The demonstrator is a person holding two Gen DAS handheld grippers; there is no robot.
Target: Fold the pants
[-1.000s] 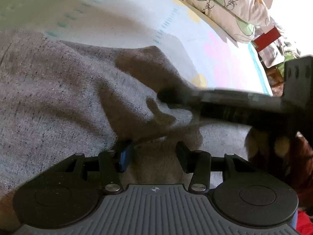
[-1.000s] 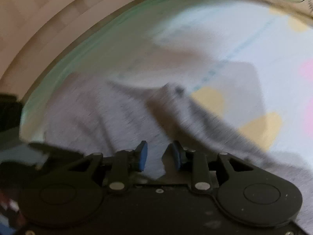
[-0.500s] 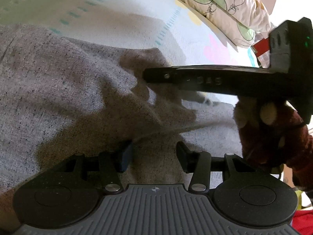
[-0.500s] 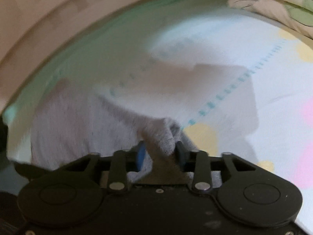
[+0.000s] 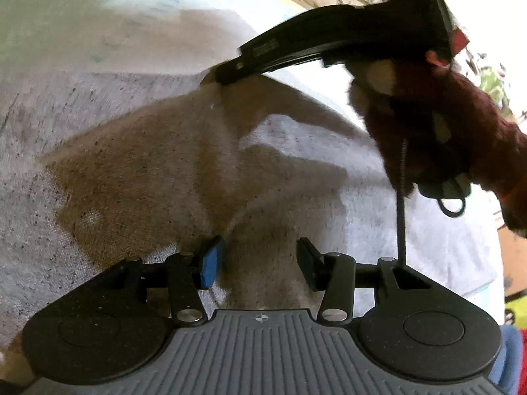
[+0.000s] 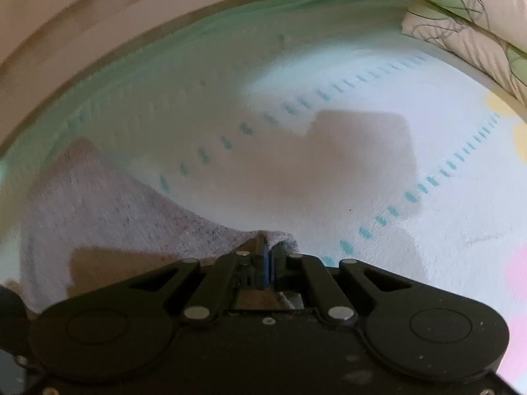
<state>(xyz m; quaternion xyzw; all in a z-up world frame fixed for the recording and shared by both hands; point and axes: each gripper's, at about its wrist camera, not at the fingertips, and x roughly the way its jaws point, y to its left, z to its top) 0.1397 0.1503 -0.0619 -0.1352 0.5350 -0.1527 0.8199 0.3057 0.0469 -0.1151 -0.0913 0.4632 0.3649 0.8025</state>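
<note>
- The right claw (image 6: 268, 258) is clenched on a bunched fold of the grey pants (image 6: 108, 210); its two blue-padded fingers (image 6: 264, 260) are pressed together with fabric pinched between them.
- From the left wrist view, the right claw (image 5: 219, 77) reaches in from the upper right, its tip touching a raised peak of the pants (image 5: 138, 177), with cloth sloping down from that peak on both sides.
- The person's right hand (image 5: 425, 125), in a dark red knitted sleeve, holds the right claw's handle at the right edge of that view.
- The left claw (image 5: 260, 258) is released: its fingers stand well apart with grey cloth lying between them, and nothing is clamped. Its left blue pad (image 5: 210, 263) sits just beside a crease of the fabric.
- The pants are spread on the bed (image 6: 362, 177), filling most of the left wrist view and the lower left of the right wrist view, with a dark shadow cast across their middle.
- The bed carries a pale sheet printed with blue dashed lines (image 6: 388, 212), plus yellow and pink patches at the right.
- A pillow (image 6: 467, 23) with a green leaf print lies at the far edge of the bed, well apart from the pants.
</note>
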